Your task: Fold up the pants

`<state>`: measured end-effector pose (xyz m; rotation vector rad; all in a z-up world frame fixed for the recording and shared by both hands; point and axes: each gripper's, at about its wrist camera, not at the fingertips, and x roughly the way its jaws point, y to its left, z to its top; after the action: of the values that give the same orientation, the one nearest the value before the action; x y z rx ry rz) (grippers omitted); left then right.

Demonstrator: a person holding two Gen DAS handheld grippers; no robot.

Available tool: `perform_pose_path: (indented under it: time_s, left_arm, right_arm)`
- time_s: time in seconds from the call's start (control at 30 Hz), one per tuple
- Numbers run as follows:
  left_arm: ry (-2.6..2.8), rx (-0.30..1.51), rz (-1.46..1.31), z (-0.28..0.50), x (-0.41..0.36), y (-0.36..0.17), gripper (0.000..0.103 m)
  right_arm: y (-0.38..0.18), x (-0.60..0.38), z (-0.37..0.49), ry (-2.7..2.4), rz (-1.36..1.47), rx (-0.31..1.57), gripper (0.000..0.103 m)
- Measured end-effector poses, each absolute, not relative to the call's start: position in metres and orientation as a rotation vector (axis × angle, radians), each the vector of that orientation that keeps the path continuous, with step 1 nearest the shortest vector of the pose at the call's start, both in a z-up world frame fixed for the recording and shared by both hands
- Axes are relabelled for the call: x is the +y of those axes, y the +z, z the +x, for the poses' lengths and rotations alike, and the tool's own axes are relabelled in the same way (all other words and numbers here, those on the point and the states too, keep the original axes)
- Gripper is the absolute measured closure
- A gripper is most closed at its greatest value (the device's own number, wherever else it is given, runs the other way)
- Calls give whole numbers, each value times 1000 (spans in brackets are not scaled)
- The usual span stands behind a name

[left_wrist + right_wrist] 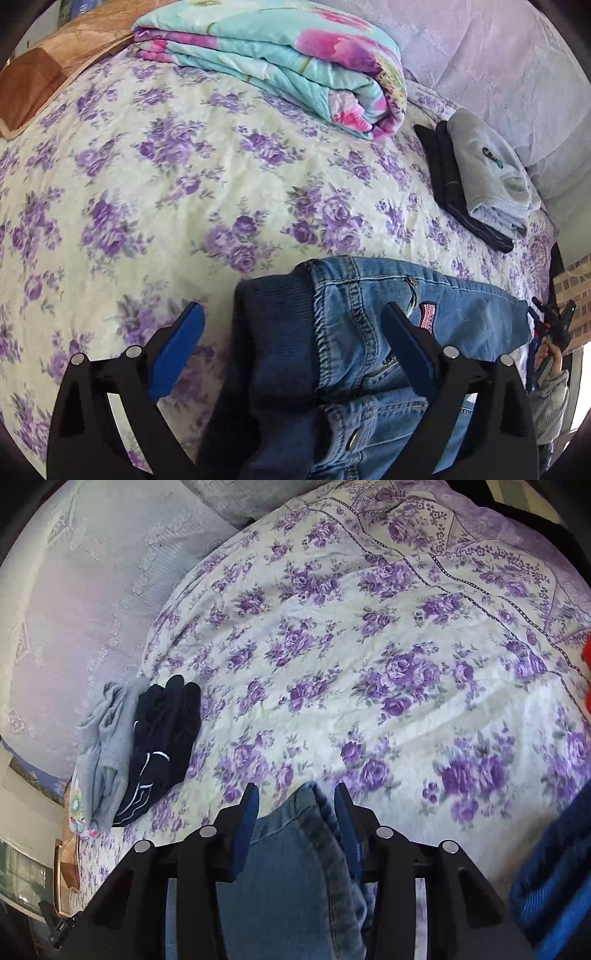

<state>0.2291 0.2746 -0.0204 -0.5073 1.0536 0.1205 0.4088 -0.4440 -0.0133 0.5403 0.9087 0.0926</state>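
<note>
Left gripper [291, 332]: jaws wide, blue pads well apart, nothing pinched. The jeans' [354, 332] dark ribbed waistband lies between the fingers, right pad sits over the denim; actual contact can't be told.

Right gripper [293, 805]: jaws at a middling gap, a denim hem fold of the jeans [295, 849] between the pads. Right pad looks close against the fold, left pad shows a small gap, so a firm pinch can't be confirmed.

Scene, left to right in the left wrist view: brown cushion [48, 70] far left, floral bedspread [147, 184] across the middle, folded turquoise-pink quilt [288, 62] far centre, stack of folded clothes (grey on black) [476, 184] at right. Jeans lie on the near edge of the bedspread, stretching right toward the other gripper, seen small at the right edge with a hand [546, 354] on it.

Right wrist view: same stack [140, 753] sits at left.
</note>
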Motion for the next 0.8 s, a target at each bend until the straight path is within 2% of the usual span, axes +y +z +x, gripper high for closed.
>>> perform_pose_path:
  time_s: [0.1,0.23,0.27,0.3,0.37,0.4,0.47,0.63,0.7,0.8]
  left_arm:
    - [107,1082,-492,237,268,-27,9]
    - [98,1098,-473,246,263,-32,9]
    - [99,1092,-464,247,262,-31,11]
    - [100,1086,-458,248,262,-29,13]
    - [118,1088,-455,248,266,-27,30]
    - [118,1091,-462,247,269,-27,32]
    - [115,1095,-477,244,276,-27,46]
    - [80,1071,-572,234,296,-26,57]
    - [81,1062,-600,233,301,-24,67]
    - [56,1063,-661,235,309,-27,67]
  right_arm:
    - [-23,-445,419,108,540,942,61]
    - [-27,-441,417,117,515,942,87]
    - [-26,-443,414,126,528,934,90]
    - [-25,-445,411,136,545,923,91]
    - [-20,-448,404,148,565,897,91]
    - [-17,-448,400,151,567,889,91]
    - [-10,-446,394,157,561,881,91]
    - [2,-443,385,161,551,872,91]
    - [4,-442,383,158,555,871,91]
    - [4,-441,381,154,569,871,91]
